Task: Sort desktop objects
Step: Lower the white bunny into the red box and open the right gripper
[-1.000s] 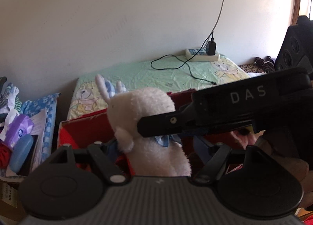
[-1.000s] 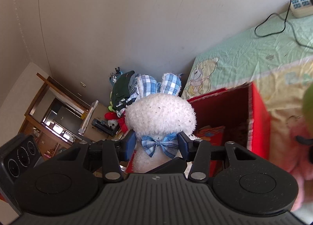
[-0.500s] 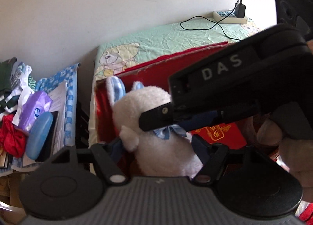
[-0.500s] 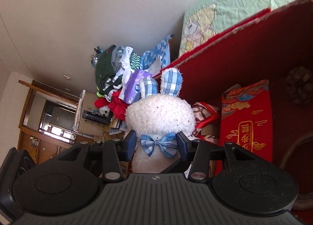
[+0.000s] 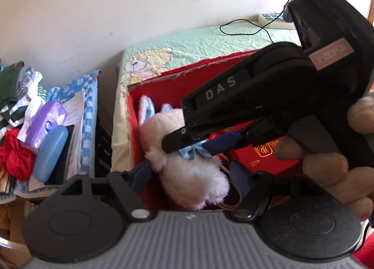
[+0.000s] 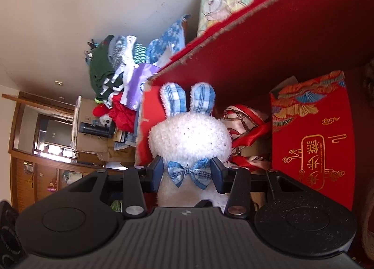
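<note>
A white plush bunny (image 6: 190,140) with blue plaid ears and a blue bow tie is clamped at the neck by my right gripper (image 6: 189,173), inside a red storage box (image 6: 268,42). In the left wrist view the bunny (image 5: 187,166) lies low in the box (image 5: 152,86) with the right gripper's fingers (image 5: 224,140) across it. My left gripper (image 5: 189,173) is open around the bunny's body, its pads apart from the fur.
In the box lie a red gift box with gold characters (image 6: 313,143) and a red-ribboned scarf (image 6: 247,124). Left of the box are a purple tissue pack (image 5: 44,122), a blue case (image 5: 50,152) and piled clothes (image 5: 14,86). A green bear-print sheet (image 5: 210,42) carries a power strip (image 5: 273,18).
Both grippers have dropped down with the bunny, from above the box rim to deep inside the red box. The left gripper's fingers have spread away from the bunny.
</note>
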A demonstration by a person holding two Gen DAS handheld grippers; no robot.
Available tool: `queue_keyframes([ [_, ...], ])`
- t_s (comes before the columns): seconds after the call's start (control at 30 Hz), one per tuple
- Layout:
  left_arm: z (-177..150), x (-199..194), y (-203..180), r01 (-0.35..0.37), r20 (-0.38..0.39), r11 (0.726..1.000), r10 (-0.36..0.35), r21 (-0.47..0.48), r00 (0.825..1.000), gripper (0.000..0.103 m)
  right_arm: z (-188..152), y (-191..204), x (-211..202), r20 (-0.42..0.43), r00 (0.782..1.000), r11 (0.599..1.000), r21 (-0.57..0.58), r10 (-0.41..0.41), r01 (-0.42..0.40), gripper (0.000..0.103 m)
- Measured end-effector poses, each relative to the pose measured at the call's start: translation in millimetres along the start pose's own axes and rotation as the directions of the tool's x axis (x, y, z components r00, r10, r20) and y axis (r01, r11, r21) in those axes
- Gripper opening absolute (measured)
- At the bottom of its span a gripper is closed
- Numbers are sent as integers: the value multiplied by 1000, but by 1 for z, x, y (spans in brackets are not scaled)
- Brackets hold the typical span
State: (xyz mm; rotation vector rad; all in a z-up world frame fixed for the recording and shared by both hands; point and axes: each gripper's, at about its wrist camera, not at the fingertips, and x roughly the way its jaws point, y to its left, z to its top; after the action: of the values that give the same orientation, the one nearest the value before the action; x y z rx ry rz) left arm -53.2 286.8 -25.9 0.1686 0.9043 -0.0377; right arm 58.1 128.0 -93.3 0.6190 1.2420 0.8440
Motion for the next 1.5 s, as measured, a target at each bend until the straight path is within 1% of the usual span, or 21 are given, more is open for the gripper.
queue_keyframes([
  [0.1,0,0,-1,-10,-5,1000,10,-5,1000,73,1,-1,1,-8,1000,1000,-7,-2,2,48],
  [0.2,0,-1,0,-19,-10,1000,19,-6,1000,73,2,-2,5,-48,999,1000,-13,-12,11,52],
  [0.3,0,-9,2,-23,2,1000,23,-16,1000,73,1,1,2,-44,999,999,-35,-10,8,54],
  [0.4,1,-17,0,-43,21,999,43,-16,999,73,0,3,-1,-43,999,999,-47,-1,-1,56],
  [0.47,3,-21,-3,-57,37,998,57,-10,998,74,-1,5,-4,-39,999,998,-54,12,-14,59],
  [0.6,6,-24,-2,-55,51,998,56,-13,997,74,-2,8,-10,-27,1000,998,-62,14,-16,61],
  [0.73,7,-24,-4,-45,47,999,47,-24,998,74,-4,12,-20,8,1000,998,-62,24,-23,61],
  [0.87,10,-20,-9,-13,29,998,15,-56,999,74,-6,13,-35,59,998,997,-75,15,-10,60],
  [1.03,15,-20,-22,16,16,997,-15,-77,1000,74,-8,5,-57,122,992,998,-56,24,-17,57],
  [1.13,20,-20,-33,23,22,997,-21,-78,1000,77,-13,2,-71,158,987,998,-60,23,-13,56],
  [1.3,31,-15,-53,51,0,995,-51,-82,999,78,-26,-2,-94,214,977,995,-92,-18,38,55],
  [1.4,36,-14,-69,48,-12,995,-50,-87,999,78,-34,-6,-109,233,972,992,-113,-29,56,55],
  [1.5,41,-15,-85,43,-11,993,-45,-106,999,82,-39,-9,-126,256,966,986,-145,-45,84,55],
])
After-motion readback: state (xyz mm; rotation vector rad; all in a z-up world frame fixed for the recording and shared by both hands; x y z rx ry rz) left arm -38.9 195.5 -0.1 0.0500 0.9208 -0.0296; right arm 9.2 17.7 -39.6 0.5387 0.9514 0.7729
